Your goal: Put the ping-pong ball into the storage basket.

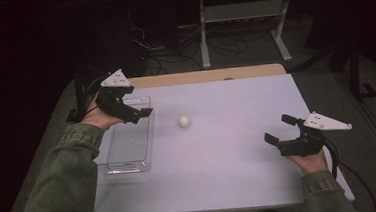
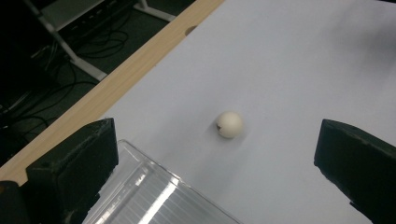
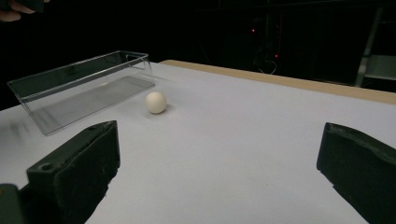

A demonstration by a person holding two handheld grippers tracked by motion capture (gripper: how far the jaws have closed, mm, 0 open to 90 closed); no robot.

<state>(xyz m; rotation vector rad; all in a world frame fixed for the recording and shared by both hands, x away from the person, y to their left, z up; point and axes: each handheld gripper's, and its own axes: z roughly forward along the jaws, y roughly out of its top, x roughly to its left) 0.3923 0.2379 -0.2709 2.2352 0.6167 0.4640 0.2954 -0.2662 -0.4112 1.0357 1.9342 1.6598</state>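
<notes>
While both hand-held grippers are hanging clear of the table (image 1: 216,184), the work in hand appears to be picking up the small white ball (image 1: 184,121) and setting it in the clear plastic tray (image 1: 128,163).

The left hand-held gripper (image 1: 139,115) is hovering over the far end of the tray, near the table's far left corner, with its jaws standing wide apart and holding nothing. The right hand-held gripper (image 1: 280,129) is waiting near the right edge, jaws likewise spread wide and empty.

Recommended procedure, as a judgement: the left hand-held gripper is sitting nearer the ball and is already pointing toward it. Lower the jaws so that they are straddling the ball evenly, one on each side, before closing. Close slowly; a round, smooth object is likely to squirt sideways under an off-centre pinch and roll toward a table edge.

The ball (image 2: 229,124) is resting on the white table surface, just beside the tray's long right wall but apart from it, toward the far half of the table. It is looking off-white and matte, with a small dark mark on one side. The tray (image 3: 84,86) is lying empty.
</notes>
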